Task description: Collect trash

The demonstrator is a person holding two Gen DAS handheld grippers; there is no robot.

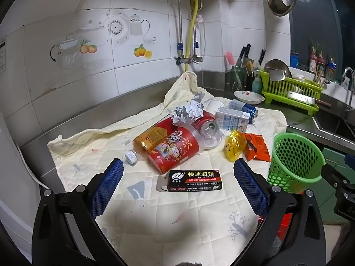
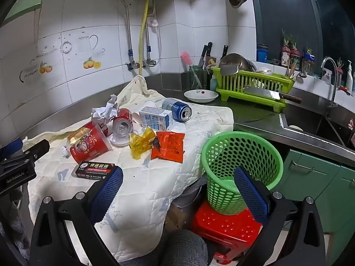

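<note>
Counter: steel worktop (image 1: pixel 142 102) running along the tiled wall, with a sink at 3 o'clock in the right wrist view.
Cloth: cream quilted cloth (image 1: pixel 168 212) spread over the worktop; all the trash lies on it.
Dish rack: lime green rack (image 2: pixel 255 84) at 1 o'clock beyond the cloth, a cleaver across its front edge.
Basket: green perforated basket (image 2: pixel 241 168) standing on a red stool (image 2: pixel 226 228), just off the cloth's edge at 3 o'clock from the trash pile; its inside is only partly visible.
Left gripper: left gripper (image 1: pixel 178 178) jaws spread fully wide, nothing between the pads; it hangs above the cloth at 6 o'clock from the pile.
Right gripper: right gripper (image 2: pixel 178 186) jaws spread fully wide, gripping nothing; the basket shows between its fingers toward 3 o'clock.
Red cup: large red printed paper cup (image 1: pixel 173 150) lying on its side at the pile's centre.
Carton: white and blue carton (image 2: pixel 155 117) at 12 o'clock from the wrappers.
Cans: red can (image 2: pixel 122 122) on its side beside the cup; blue can (image 2: pixel 177 109) on its side at 2 o'clock from the carton.
Black box: flat black box (image 1: pixel 194 180) with printed text, at 6 o'clock from the red cup, nearest the left gripper.
Wrappers: orange wrapper (image 2: pixel 169 146) and yellow wrapper (image 2: pixel 142 143), touching, at 3 o'clock from the cup.
Paper: crumpled paper ball (image 1: pixel 188 110) resting on top of the pile at 12 o'clock.
</note>
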